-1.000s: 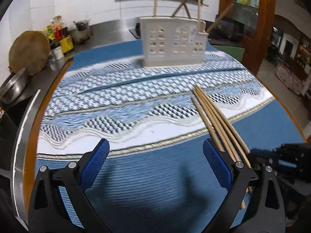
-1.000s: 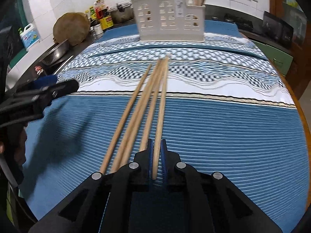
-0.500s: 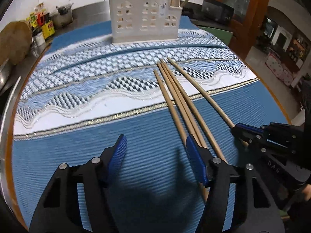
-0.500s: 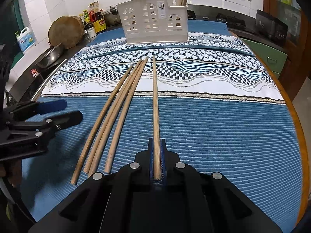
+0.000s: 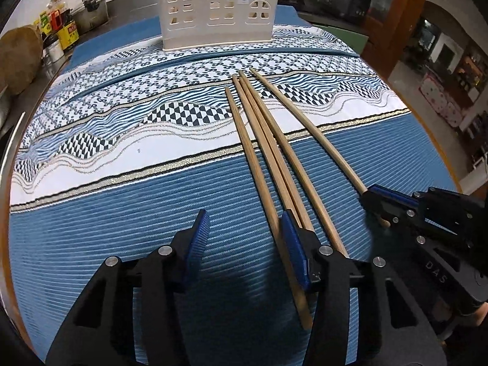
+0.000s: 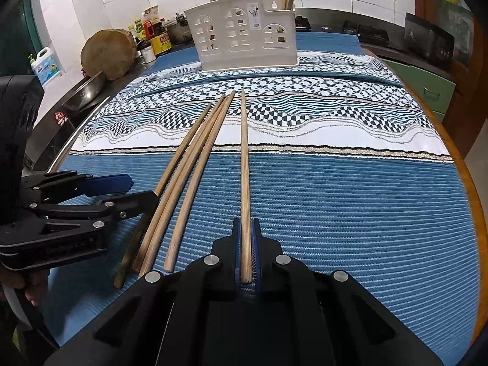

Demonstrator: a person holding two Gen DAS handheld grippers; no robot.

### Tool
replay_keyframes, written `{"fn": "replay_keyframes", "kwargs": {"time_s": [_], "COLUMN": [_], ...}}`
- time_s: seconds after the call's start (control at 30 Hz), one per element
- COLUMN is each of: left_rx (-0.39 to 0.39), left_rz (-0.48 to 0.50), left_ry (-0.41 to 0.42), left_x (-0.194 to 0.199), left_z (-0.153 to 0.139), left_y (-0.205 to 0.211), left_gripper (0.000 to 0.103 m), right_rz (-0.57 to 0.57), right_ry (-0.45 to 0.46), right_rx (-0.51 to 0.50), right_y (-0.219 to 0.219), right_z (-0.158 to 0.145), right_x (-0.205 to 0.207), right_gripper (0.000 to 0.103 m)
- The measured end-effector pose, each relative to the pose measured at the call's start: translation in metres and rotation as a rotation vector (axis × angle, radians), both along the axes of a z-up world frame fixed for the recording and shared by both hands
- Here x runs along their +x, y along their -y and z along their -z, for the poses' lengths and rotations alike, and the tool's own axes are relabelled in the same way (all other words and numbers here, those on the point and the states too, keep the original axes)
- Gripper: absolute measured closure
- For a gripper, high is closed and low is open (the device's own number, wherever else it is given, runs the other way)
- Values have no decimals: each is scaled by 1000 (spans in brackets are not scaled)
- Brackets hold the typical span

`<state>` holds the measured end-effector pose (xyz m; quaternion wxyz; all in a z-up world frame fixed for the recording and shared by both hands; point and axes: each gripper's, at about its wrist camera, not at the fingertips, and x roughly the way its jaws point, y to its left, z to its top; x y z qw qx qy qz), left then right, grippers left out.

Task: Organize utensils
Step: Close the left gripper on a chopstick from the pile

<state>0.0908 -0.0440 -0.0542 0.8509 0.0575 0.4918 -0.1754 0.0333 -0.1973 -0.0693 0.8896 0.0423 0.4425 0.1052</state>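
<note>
Left wrist view: left gripper (image 5: 245,238) spread wide, low over the cloth-covered surface (image 5: 122,213), right pad touching the leftmost of three loose chopsticks (image 5: 259,152). White holder (image 5: 218,9) at the far edge.

Right wrist view: right gripper (image 6: 246,244) pinching a single chopstick (image 6: 244,164) near its butt end. Probably light, stiff, smooth wood; best gripped near the thick end, firmly against rolling.

Even indoor light, sharp, bowed edges (fisheye)

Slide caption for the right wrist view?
Right gripper clamps one chopstick, three lie beside it, white holder ahead.
</note>
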Motion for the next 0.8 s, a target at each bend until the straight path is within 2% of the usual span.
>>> {"fn": "replay_keyframes", "kwargs": {"time_s": [0.1,0.23,0.3,0.47,0.53,0.67,0.8], "left_rx": [34,32,48,66,84,9,3], "left_rz": [-15,-7,-2,-13,-30,-16,6], "left_ry": [13,-5,6,31,40,23,34], "left_x": [1,0,-3,-1,0,-1,-4], "left_z": [-1,-1,2,3,2,2,4], "left_y": [0,6,11,4,-2,-8,-6], "left_gripper": [55,67,67,87,87,87,88], "right_rz": [-1,-1,-1,-5,-5,-2,-2], "right_ry": [1,6,8,7,8,11,14], "right_rx": [-3,-9,-9,-3,1,2,0], "right_y": [-1,-1,-1,0,1,1,0], "right_z": [0,1,1,1,1,1,2], "right_x": [0,0,0,1,0,0,1], "right_gripper": [96,96,96,96,96,96,96]}}
